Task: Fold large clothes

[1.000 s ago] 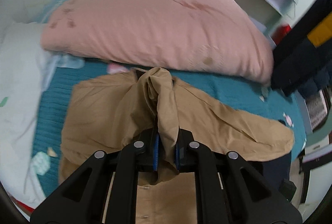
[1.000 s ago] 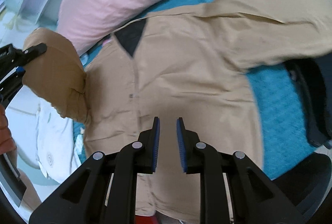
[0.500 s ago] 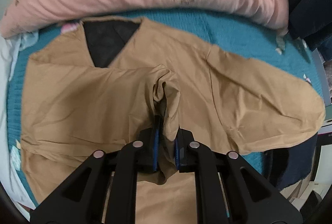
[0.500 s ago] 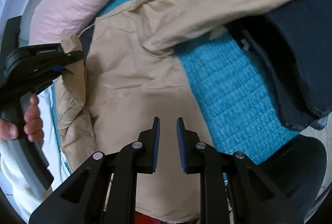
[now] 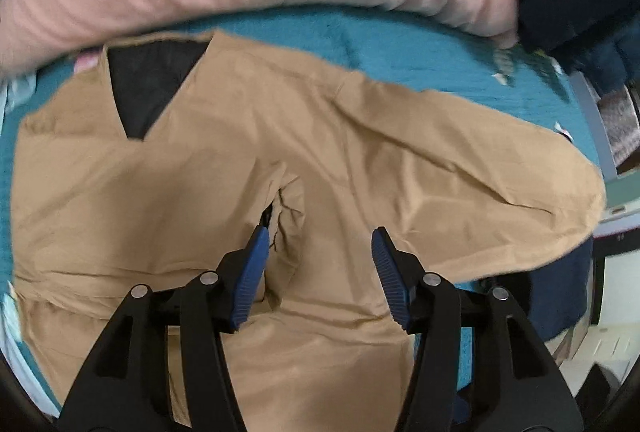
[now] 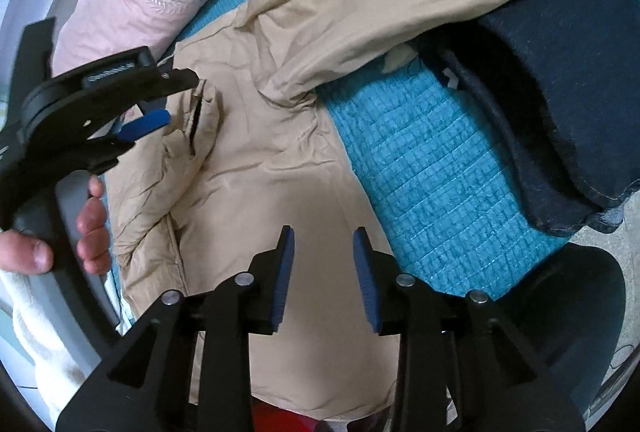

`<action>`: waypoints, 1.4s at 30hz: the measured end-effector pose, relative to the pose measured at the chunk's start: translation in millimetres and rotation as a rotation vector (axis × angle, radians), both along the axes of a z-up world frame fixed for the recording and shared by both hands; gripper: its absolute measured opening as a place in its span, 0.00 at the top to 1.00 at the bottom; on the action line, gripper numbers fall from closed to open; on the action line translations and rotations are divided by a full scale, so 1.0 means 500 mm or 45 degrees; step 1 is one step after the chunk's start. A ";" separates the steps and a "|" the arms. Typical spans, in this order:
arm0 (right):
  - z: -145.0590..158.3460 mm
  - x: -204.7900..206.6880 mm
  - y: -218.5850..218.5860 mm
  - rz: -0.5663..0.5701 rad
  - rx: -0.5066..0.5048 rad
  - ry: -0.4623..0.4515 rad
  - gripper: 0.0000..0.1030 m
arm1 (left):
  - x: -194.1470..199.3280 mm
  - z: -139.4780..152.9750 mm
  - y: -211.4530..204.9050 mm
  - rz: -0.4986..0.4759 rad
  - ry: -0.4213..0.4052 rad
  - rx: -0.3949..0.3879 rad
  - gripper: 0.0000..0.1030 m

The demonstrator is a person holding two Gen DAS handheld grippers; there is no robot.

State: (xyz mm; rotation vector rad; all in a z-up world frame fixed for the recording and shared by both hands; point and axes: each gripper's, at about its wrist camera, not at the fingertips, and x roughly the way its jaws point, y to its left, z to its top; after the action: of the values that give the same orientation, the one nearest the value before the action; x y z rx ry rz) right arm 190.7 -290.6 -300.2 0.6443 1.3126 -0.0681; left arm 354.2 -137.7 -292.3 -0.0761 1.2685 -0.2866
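Sleeve cuff lies just released between left claw jaws; both claws open.

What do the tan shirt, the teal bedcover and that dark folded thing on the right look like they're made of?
Tan shirt: thin, smooth woven cloth, matte, judging by its fine sharp creases; the fibre is unclear. Teal bedcover: quilted fabric, stitched in small squares, faintly shiny. Dark folded garment: looks like navy denim, thick, with a stitched hem and fraying edge.

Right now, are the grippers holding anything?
No. The left gripper has just opened off the shirt's folded sleeve; the right gripper, opening too, is empty.
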 end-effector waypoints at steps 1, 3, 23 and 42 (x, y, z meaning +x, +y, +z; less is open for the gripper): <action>0.006 -0.001 0.002 0.001 -0.006 -0.006 0.70 | -0.002 0.012 0.004 -0.008 -0.011 -0.007 0.47; 0.021 0.001 0.010 0.008 -0.023 -0.021 0.70 | -0.009 0.039 0.015 -0.013 -0.047 -0.015 0.47; 0.092 0.229 0.355 0.419 -0.067 -0.200 0.76 | -0.070 -0.017 0.465 0.259 0.032 0.108 0.97; -0.111 0.335 0.296 0.386 -0.256 0.066 1.00 | -0.082 -0.149 0.600 0.297 0.174 0.126 0.99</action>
State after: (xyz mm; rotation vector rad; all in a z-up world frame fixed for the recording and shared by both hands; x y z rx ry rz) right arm 358.3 -142.8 -355.7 0.2704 1.4192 0.0308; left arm 313.0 162.4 -366.9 -0.1601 1.3927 -0.0178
